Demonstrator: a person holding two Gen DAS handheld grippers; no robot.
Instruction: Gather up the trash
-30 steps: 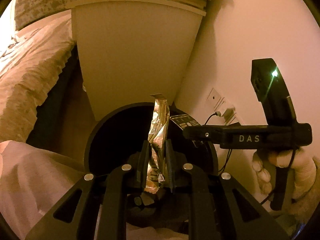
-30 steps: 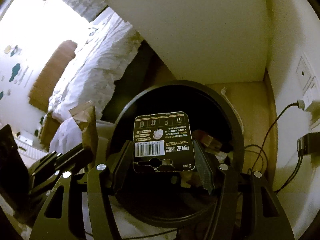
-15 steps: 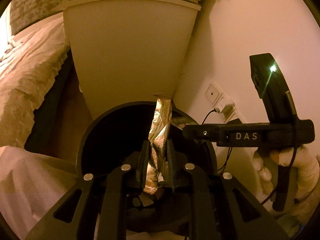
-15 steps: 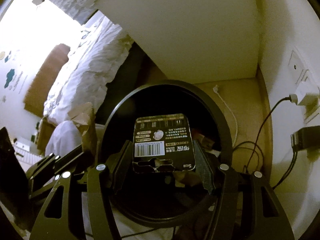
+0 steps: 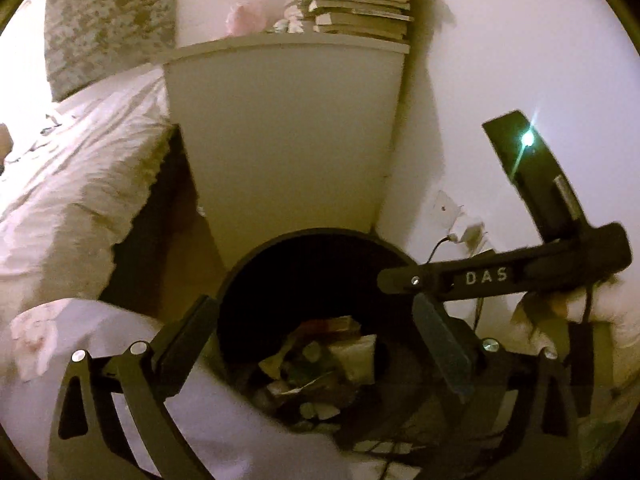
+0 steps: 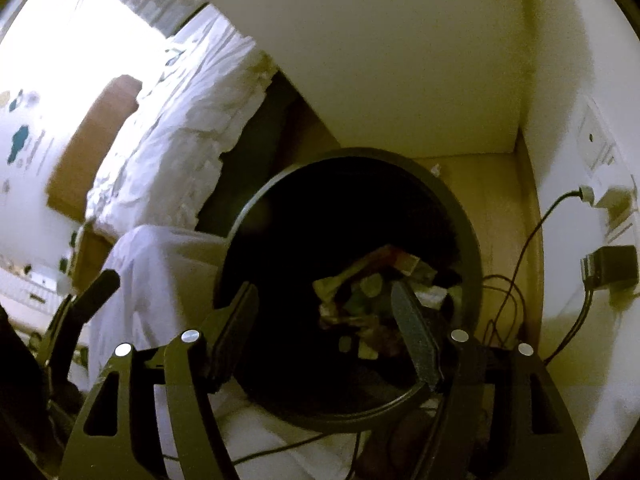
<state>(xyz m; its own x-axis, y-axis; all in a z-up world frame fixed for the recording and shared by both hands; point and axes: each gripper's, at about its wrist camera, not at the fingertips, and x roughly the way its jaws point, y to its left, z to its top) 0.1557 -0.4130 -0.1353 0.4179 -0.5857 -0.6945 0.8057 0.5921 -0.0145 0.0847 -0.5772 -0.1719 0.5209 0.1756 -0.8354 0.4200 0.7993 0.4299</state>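
A round black bin (image 5: 320,237) stands on the floor below both grippers, its rim (image 6: 460,216) wide open. Crumpled wrappers and paper (image 5: 316,372) lie in a heap at its bottom, seen too as mixed trash (image 6: 360,292) in the right wrist view. My left gripper (image 5: 316,344) hangs over the bin, its jaws opening wide with nothing between them. My right gripper (image 6: 326,328) is also above the bin, jaws opening and empty. The right tool's black body (image 5: 500,276), marked DAS, crosses the left wrist view, held by a person's hand (image 5: 560,320).
A white bedside cabinet (image 5: 280,140) with stacked books (image 5: 360,12) stands behind the bin against the wall. A bed with white bedding (image 5: 80,168) lies to the left. Wall sockets, a plugged adapter (image 6: 612,268) and loose cables (image 6: 520,272) are on the right.
The foil wrapper is gone from my left jaws and the battery card from my right jaws. Both grippers have opened and risen a little above the bin.
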